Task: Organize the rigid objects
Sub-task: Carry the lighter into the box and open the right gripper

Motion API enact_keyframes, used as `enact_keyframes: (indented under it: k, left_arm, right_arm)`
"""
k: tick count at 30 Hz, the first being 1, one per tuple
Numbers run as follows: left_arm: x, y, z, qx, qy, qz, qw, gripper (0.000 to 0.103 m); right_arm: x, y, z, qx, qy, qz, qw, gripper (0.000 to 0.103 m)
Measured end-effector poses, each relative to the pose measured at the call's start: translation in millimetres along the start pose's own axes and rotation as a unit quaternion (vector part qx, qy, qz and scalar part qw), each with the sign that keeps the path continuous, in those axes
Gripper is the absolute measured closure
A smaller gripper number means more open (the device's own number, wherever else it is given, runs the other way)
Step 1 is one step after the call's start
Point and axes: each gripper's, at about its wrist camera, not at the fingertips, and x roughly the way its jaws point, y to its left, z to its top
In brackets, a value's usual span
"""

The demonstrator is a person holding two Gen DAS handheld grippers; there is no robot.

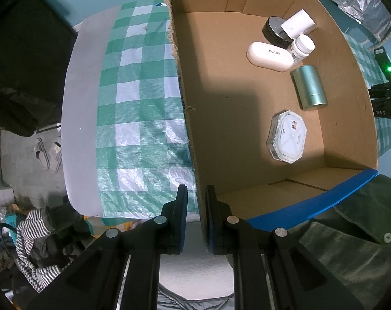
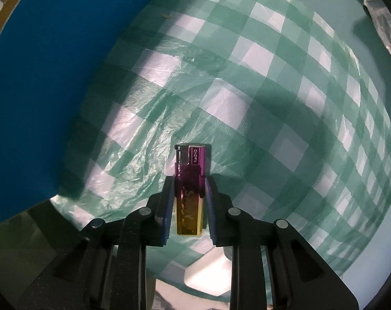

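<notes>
The box [image 1: 247, 118] is matt brown cardboard with a ragged, fibrous edge on its left wall and smooth blue outside. Inside, the teal canister [image 1: 310, 87] has a brushed metallic sheen, and the white case [image 1: 270, 56] is smooth, glossy plastic. The checked cover [image 2: 260, 108] on the desk is thin, crinkled, shiny plastic sheet. The lighter [image 2: 189, 188] looks mirror-glossy, purple fading to gold.
</notes>
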Motion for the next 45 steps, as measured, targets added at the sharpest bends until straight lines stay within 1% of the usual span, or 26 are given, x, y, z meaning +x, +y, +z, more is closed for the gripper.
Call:
enact_keyframes:
  k: [6,13,21,24,31,39,45]
  left_arm:
    - [-0.3,-0.8,0.3,0.001,0.000,-0.001,1.0000,0.090]
    - [-1.1,-2.3,0.8,0.002,-0.002,0.000,1.0000,0.090]
    - [-1.6,-3.4,0.5,0.000,-0.004,-0.002,1.0000,0.090]
    - [-2.0,-3.5,-0.1,0.000,-0.005,-0.002,1.0000,0.090]
    - [-2.3,-3.0,-0.6,0.000,-0.006,-0.003,1.0000,0.090]
    - [-2.3,-3.1,-0.9,-0.001,-0.006,-0.002,1.0000,0.090]
    - [-2.5,-1.0,-1.8,-0.005,-0.007,-0.001,1.0000,0.090]
  right_arm:
    - [-21.0,-10.4,0.7,-0.009,-0.008,0.016,1.000,0.081]
    - [-41.9,-3.0,6.8,-0.036,-0.018,0.019,0.999,0.081]
    - [-56.7,9.8,12.9,-0.058,-0.035,0.020,0.997,0.081]
    - [-80.1,14.9,21.3,-0.069,-0.045,0.024,0.996,0.081]
    - [-108.1,36.4,36.1,-0.098,-0.065,0.038,0.992,0.081]
    - [-123.8,69.2,59.7,-0.139,-0.076,0.043,0.986,0.081]
    - [-125.1,96.8,75.9,-0.170,-0.078,0.044,0.981,0.081]
